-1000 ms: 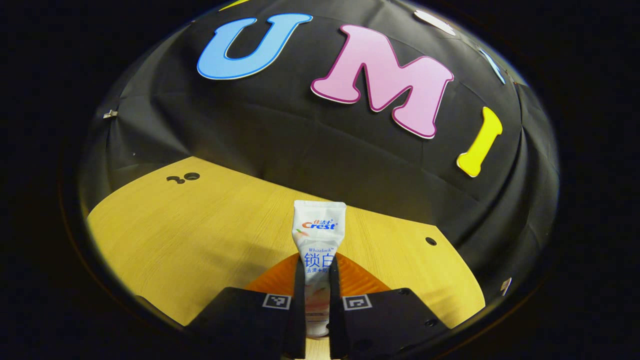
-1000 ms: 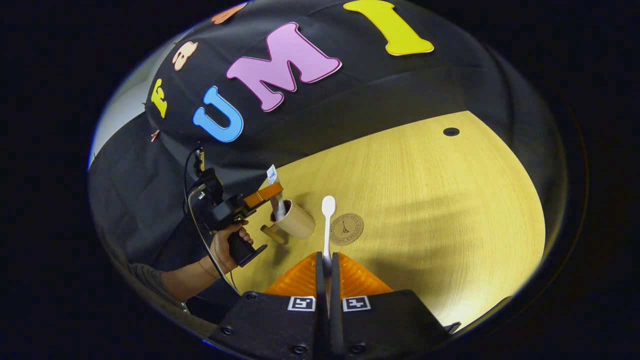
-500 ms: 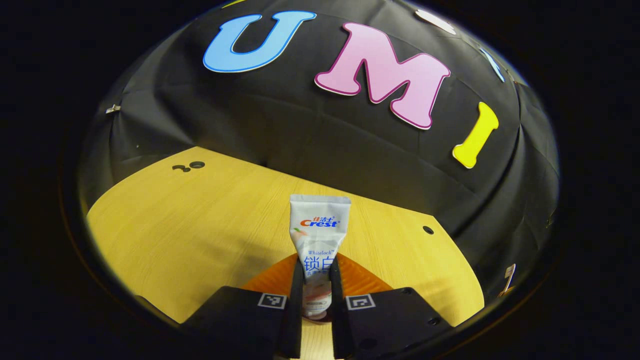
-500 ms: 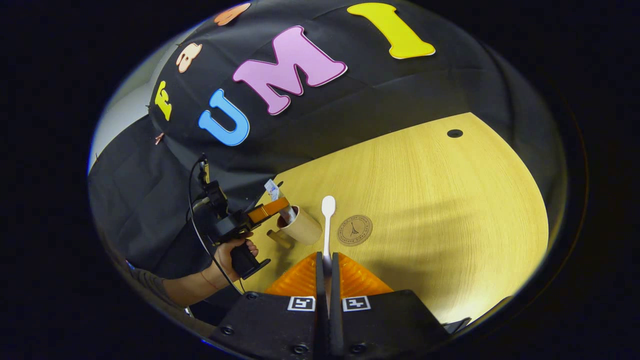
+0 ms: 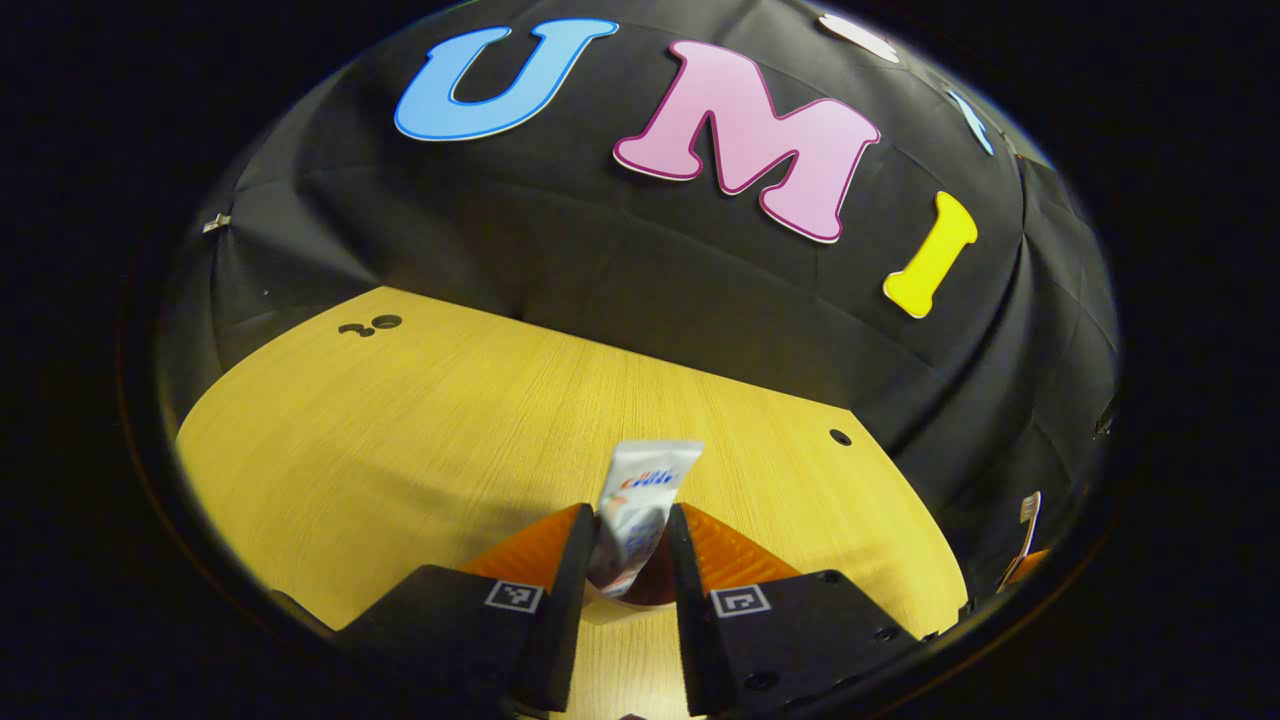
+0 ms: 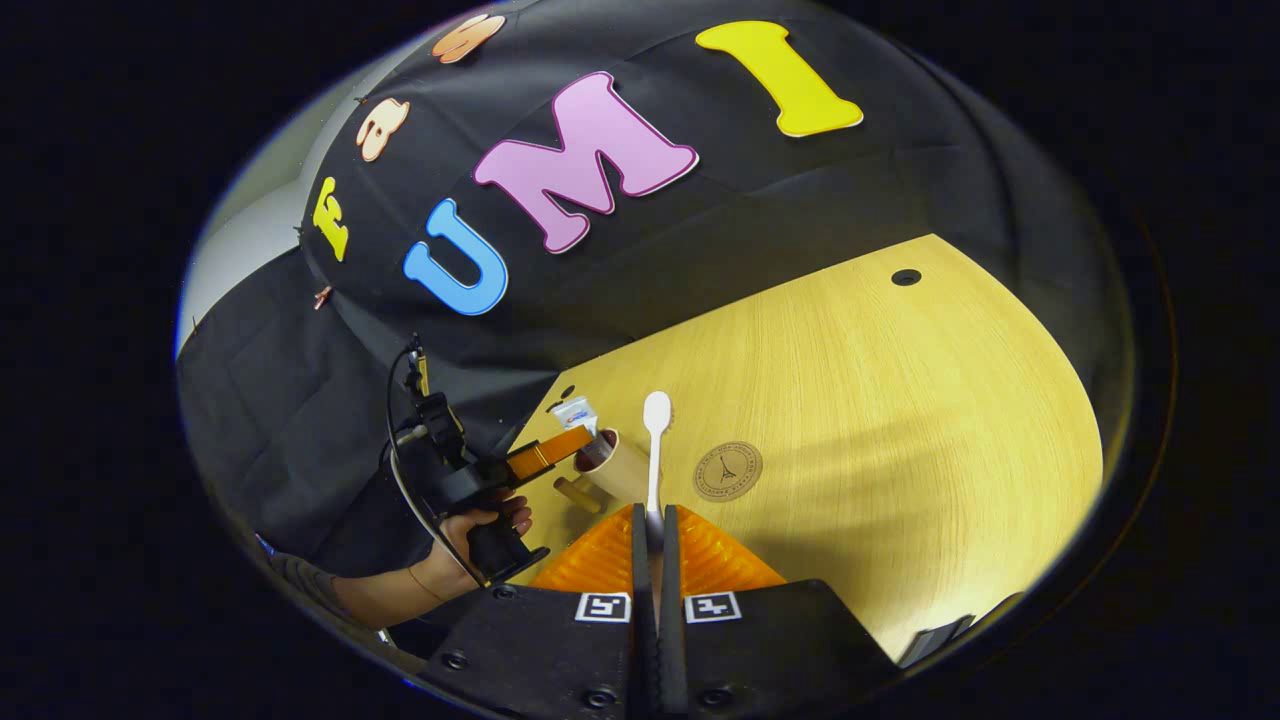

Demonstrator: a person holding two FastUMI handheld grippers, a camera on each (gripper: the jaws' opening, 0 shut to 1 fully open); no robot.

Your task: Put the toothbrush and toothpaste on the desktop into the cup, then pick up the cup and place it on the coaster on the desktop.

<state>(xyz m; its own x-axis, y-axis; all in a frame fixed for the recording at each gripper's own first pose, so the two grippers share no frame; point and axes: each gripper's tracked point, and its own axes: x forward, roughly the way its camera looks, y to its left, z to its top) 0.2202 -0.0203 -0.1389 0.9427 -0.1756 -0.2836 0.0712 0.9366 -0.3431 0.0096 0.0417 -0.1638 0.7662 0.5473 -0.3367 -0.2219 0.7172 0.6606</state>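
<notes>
In the left gripper view my left gripper is open, and the white toothpaste tube leans loose between its spread fingers. The tube's lower end sits in the brown cup. The right gripper view has the left gripper, held by a hand, at the tan cup, with the toothpaste sticking out of it. My right gripper is shut on the white toothbrush, whose head points forward above the table. The round coaster lies just right of the cup.
The wooden table stretches wide to the right of the coaster, with a cable hole near its far edge. Black cloth walls the back. More holes mark the table's far left corner in the left gripper view.
My left gripper has opened and let go of the toothpaste, which has dropped lower into the cup and tilted. My right gripper with the toothbrush has drifted slightly nearer the cup.
</notes>
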